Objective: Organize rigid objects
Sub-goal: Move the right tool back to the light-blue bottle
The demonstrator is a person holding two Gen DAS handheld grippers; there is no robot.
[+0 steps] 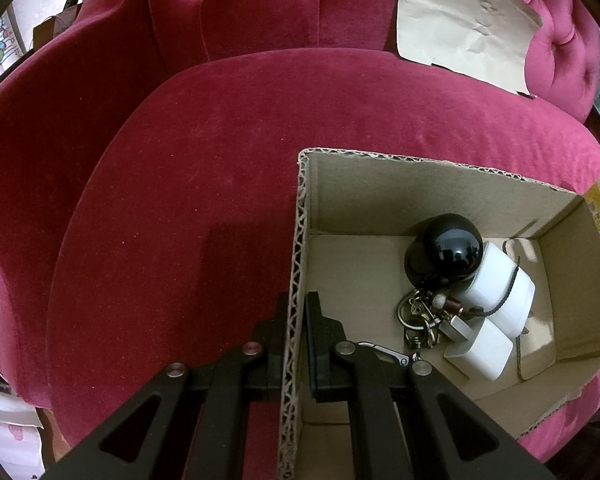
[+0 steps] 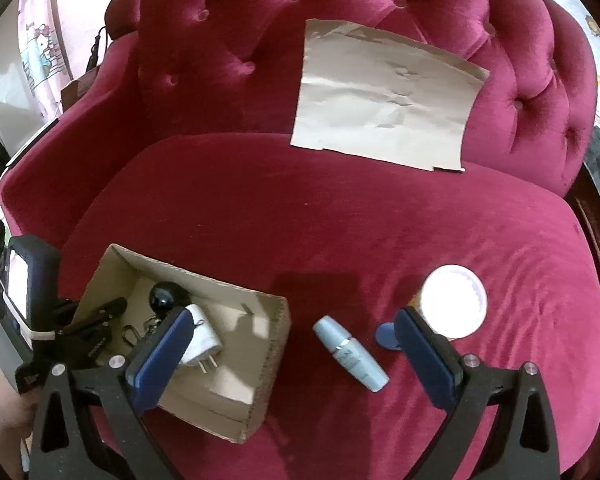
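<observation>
Two white chargers (image 1: 496,304), one black ball (image 1: 452,250) in box (image 1: 380,192)

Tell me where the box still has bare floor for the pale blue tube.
Free: the cardboard box floor along its left wall, between the clamped edge and the black ball. Crowded: the far right corner, where the ball, white plugs and key bunch pile together. The pale blue tube lies on the seat beside the box.

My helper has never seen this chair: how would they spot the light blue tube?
On the red velvet seat, look right of the cardboard box. The light blue tube lies loose on the cushion, left of the white-lidded jar; it alone is slim, pale blue and silver-banded.
</observation>
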